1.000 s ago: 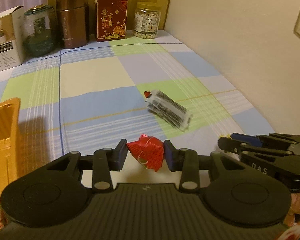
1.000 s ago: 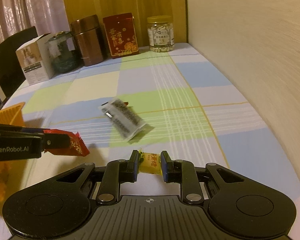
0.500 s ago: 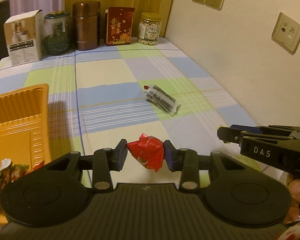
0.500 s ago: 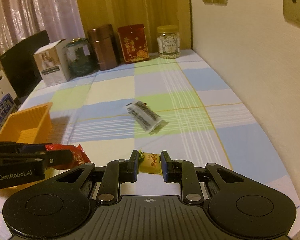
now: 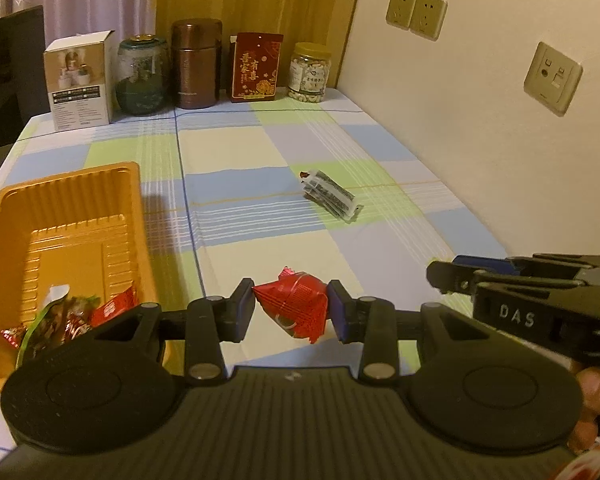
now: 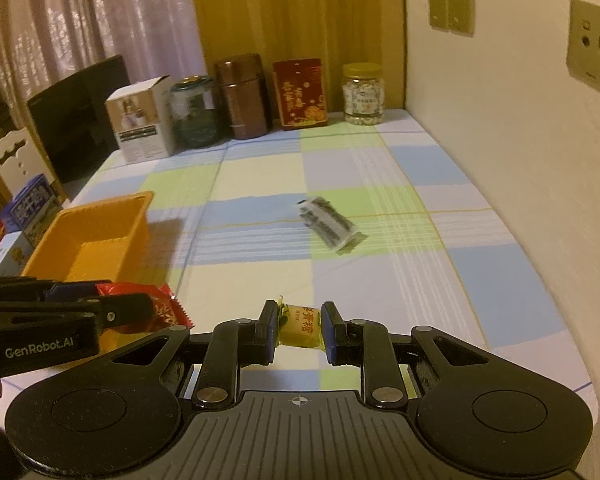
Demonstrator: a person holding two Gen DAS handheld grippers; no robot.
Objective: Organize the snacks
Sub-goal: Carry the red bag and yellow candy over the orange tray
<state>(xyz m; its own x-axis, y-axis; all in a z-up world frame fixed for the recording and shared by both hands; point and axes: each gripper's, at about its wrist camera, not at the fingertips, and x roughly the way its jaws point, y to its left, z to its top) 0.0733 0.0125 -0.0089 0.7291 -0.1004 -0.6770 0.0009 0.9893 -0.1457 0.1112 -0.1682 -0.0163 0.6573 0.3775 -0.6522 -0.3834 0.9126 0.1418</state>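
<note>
Both my hands rose, left gripper (image 5: 291,309) pinching the red snack (image 5: 294,304), right gripper (image 6: 299,330) the yellow candy (image 6: 300,327); next I drop them in the orange tray (image 5: 66,216) at left.

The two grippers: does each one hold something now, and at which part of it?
The left gripper pinches a red snack packet across its middle. The right gripper clamps a small yellow candy by its two sides.

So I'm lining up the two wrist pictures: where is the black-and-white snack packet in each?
Left wrist view: the black-and-white packet lies right of centre, on a green square of the tablecloth.
Right wrist view: the packet lies near the middle, right of the orange tray.
Shared landmark: the red box at the far edge.
</note>
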